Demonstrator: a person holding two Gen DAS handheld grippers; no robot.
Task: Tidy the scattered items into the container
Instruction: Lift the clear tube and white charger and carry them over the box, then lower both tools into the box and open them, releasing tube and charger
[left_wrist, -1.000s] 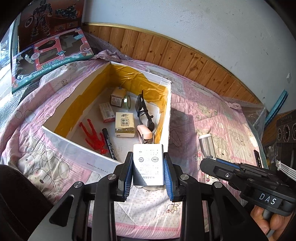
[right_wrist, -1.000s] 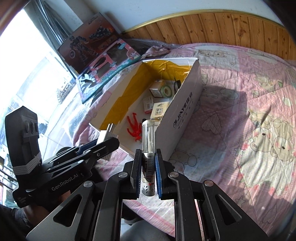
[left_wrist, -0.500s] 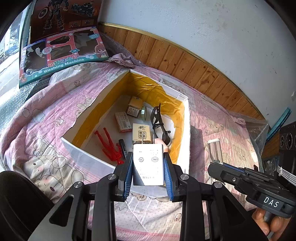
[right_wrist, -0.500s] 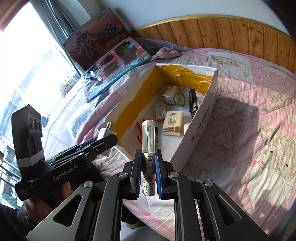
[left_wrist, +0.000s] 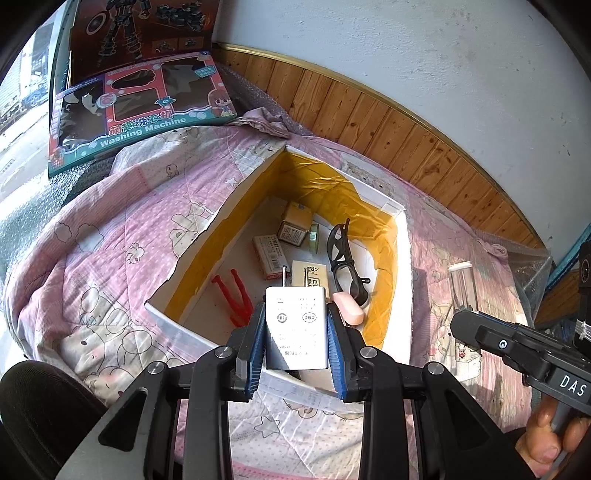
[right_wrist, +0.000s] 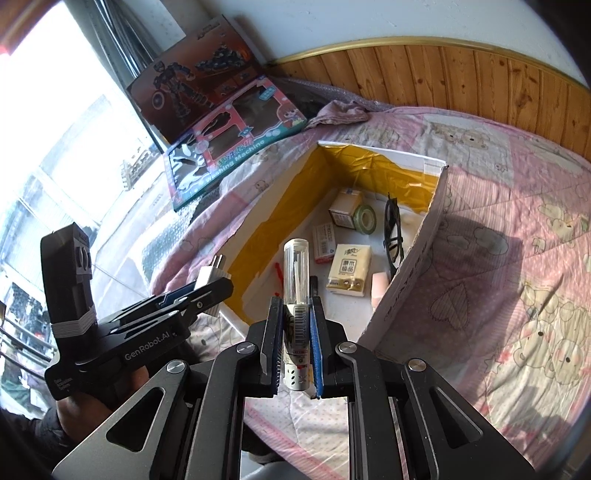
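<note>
The left hand-held gripper (left_wrist: 296, 341) grips a white charger (left_wrist: 296, 332) above the near wall of the yellow-lined box (left_wrist: 402, 266). The right hand-held gripper (right_wrist: 295, 345) clamps a clear tube (right_wrist: 295, 273), possibly a pen case, over the box on the bed (right_wrist: 517, 295).

Bed covered by a pink patchwork quilt with cartoon bear prints (left_wrist: 140, 206), open white cardboard box lined with yellow tape (left_wrist: 400, 266) lying on the quilt, teal and pink toy washing-machine carton (left_wrist: 140, 110) at the far edge, crumpled mauve cloth (left_wrist: 266, 120) beside it
</note>
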